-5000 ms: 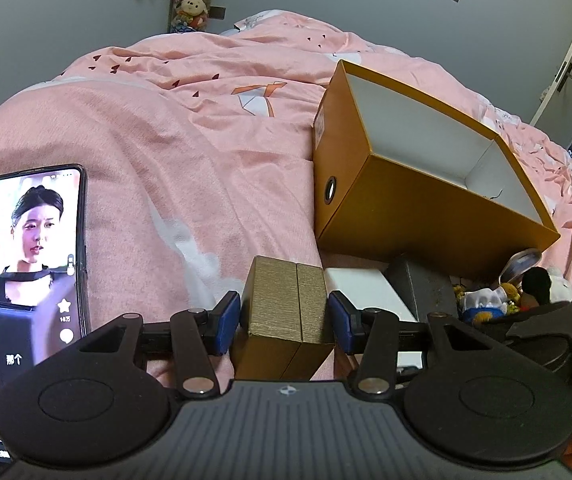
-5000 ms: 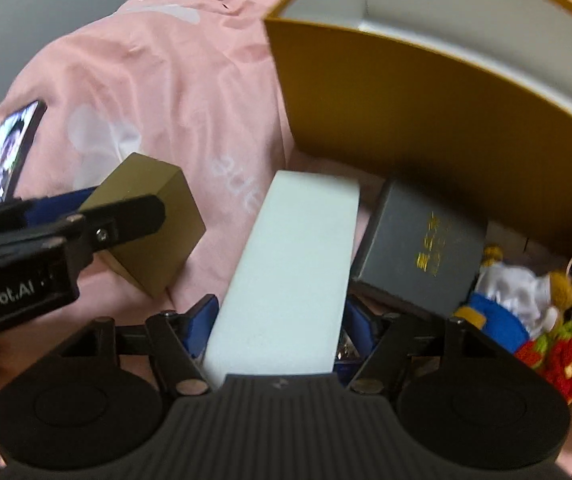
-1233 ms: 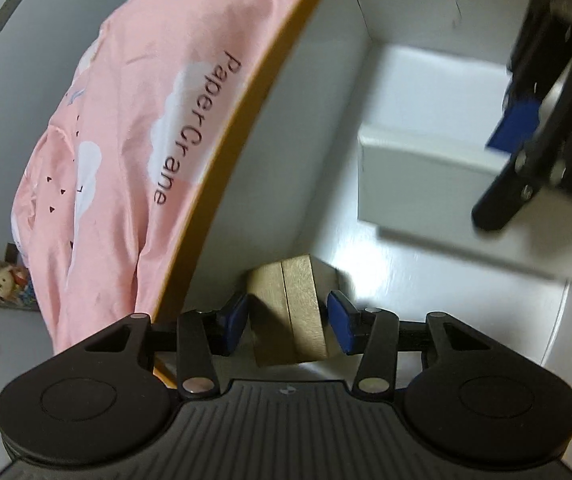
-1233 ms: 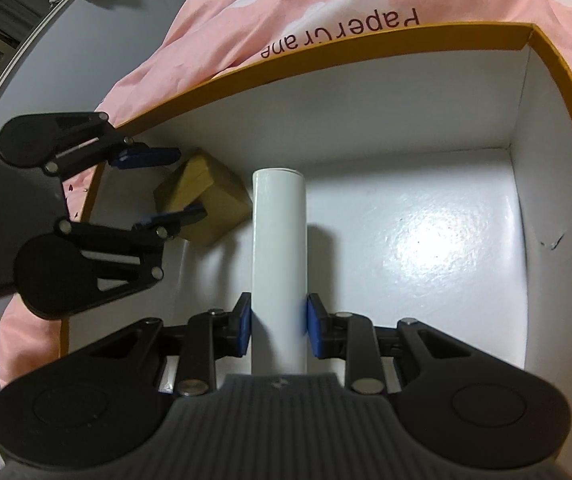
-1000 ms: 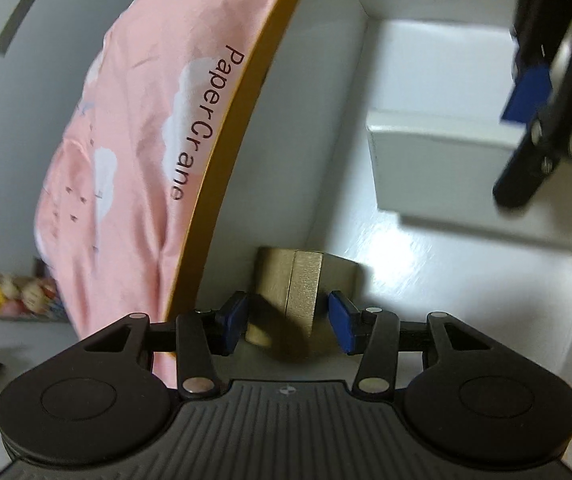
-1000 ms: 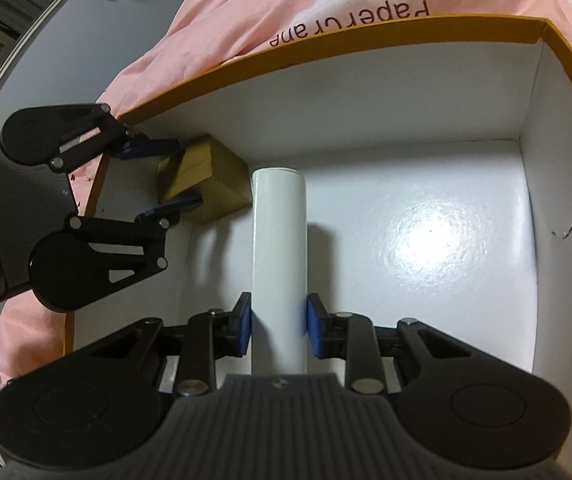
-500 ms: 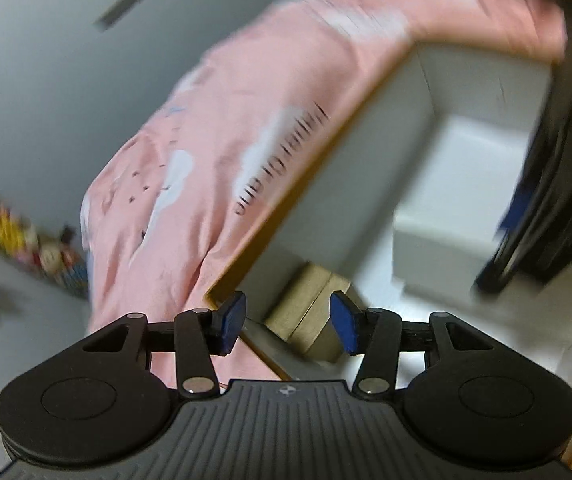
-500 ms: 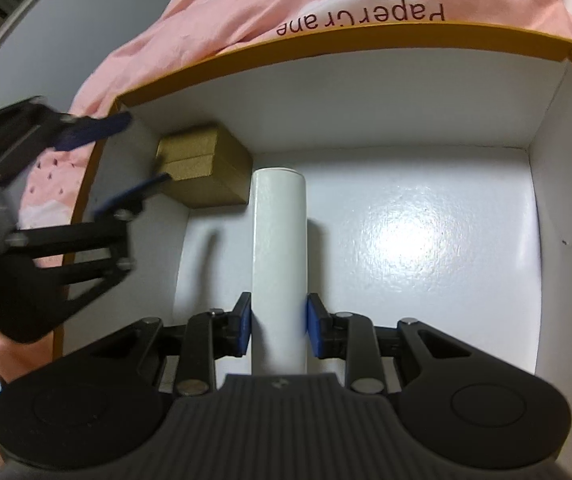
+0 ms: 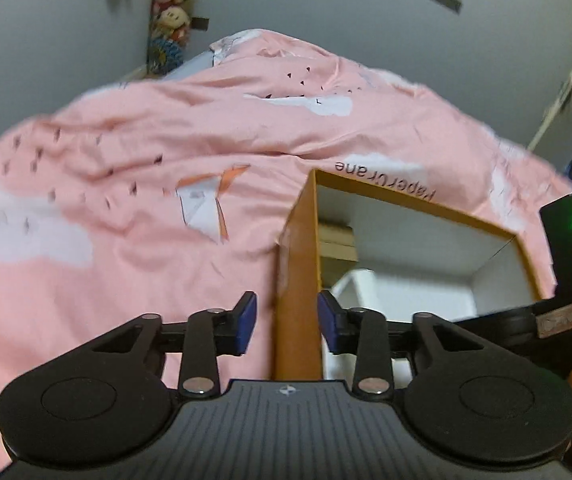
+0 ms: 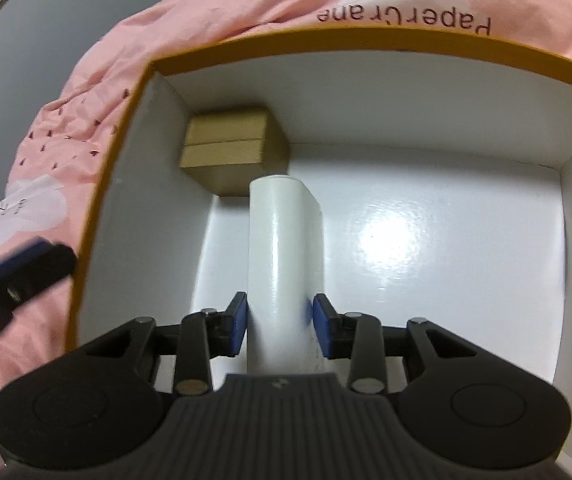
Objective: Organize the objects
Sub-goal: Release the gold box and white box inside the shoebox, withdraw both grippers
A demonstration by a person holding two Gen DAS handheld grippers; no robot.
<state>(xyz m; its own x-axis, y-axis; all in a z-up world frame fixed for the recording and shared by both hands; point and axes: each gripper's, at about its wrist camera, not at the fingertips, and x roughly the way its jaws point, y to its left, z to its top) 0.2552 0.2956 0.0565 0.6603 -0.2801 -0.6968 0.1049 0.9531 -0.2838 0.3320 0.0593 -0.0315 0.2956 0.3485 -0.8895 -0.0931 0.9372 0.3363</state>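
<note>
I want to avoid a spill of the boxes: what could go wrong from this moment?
On the right gripper, the jaws have just been opening around the white box, which stands on a narrow side; it may topple. On the left gripper, the jaws have just been closing with the orange box wall between them; they may catch it.

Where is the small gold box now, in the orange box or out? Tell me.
In. The small gold box sits in the far left corner of the orange box, free of both grippers.

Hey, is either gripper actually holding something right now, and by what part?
Neither. The right gripper has just opened, pads straddling the white box's near end. The left gripper is empty.
</note>
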